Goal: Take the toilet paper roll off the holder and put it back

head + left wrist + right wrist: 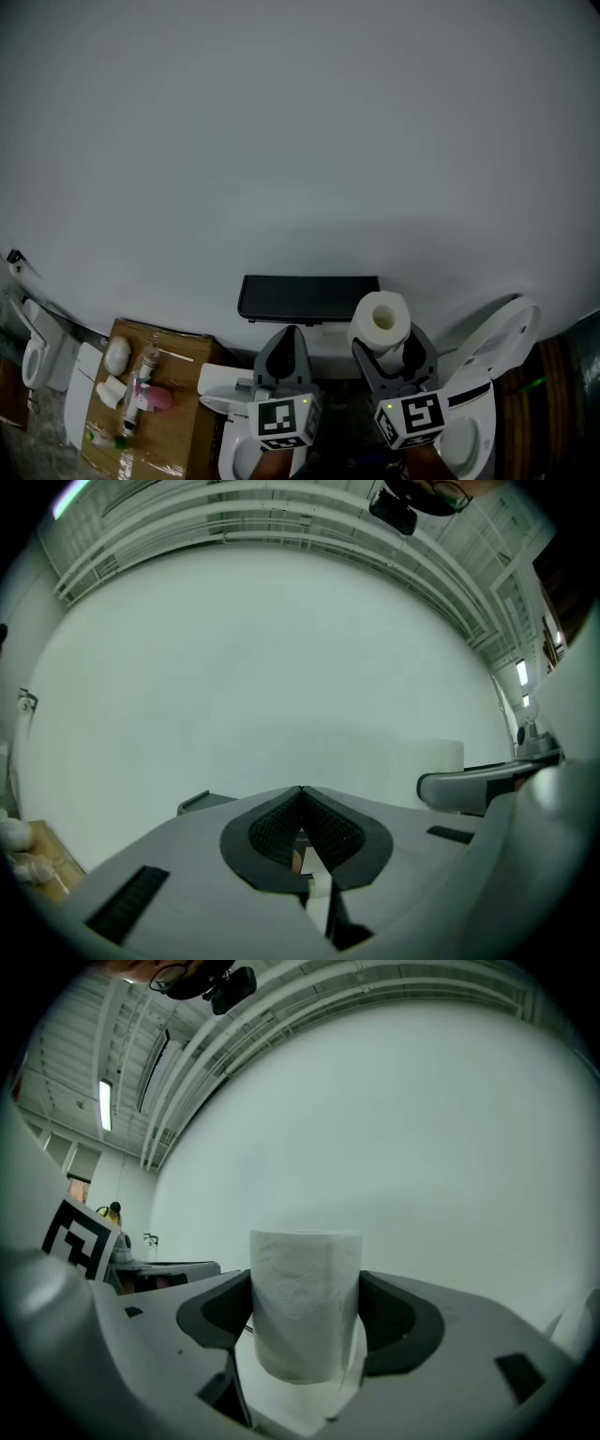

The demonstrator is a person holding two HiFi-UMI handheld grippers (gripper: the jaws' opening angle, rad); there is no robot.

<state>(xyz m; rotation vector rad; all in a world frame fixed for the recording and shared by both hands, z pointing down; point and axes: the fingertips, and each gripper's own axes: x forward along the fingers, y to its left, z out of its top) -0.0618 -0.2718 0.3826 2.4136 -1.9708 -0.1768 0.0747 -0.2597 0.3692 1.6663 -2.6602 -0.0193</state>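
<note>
The white toilet paper roll (382, 317) stands upright between the jaws of my right gripper (392, 351), which is shut on it just right of the black wall holder (309, 297). In the right gripper view the roll (305, 1302) fills the gap between both dark pads, and the right gripper (309, 1335) clamps its sides. My left gripper (289, 334) is shut on nothing, its tips just below the holder. The left gripper (302, 791) shows its jaws meeting at a point, with the roll (433, 761) faint to the right.
A plain white wall (300, 141) fills most of the view. A white toilet (492, 375) with its lid raised stands at lower right. At lower left, a cardboard box (178, 342) carries several small toiletries. Another white fixture (37, 352) is at the far left.
</note>
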